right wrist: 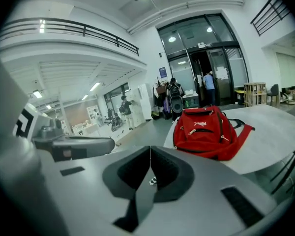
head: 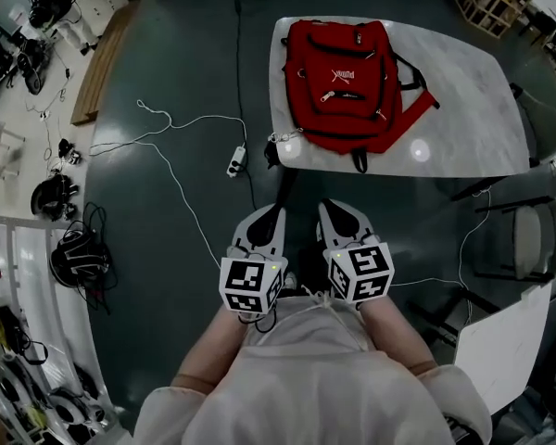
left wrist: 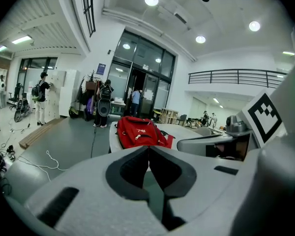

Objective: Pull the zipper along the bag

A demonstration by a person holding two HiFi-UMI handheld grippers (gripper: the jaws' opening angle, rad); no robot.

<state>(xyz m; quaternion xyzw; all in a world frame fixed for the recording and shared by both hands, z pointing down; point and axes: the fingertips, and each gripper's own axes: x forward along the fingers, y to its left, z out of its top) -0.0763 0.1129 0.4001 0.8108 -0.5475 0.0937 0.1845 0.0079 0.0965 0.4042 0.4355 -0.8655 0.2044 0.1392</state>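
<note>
Left gripper (head: 267,222) hangs over the dark floor (head: 181,72), jaws pressed together, nothing in them. Right gripper (head: 338,216) just beside it, jaws together too, nothing held. Ahead, well apart from both, the red backpack (head: 347,82) lies flat on the white table (head: 482,109).

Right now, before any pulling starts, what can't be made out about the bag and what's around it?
- Whether the bag is zipped: too small in every view.
- Bag's underside: against the table, hidden in all views.
- Small item at the table's near corner: too small in the head view to identify.
</note>
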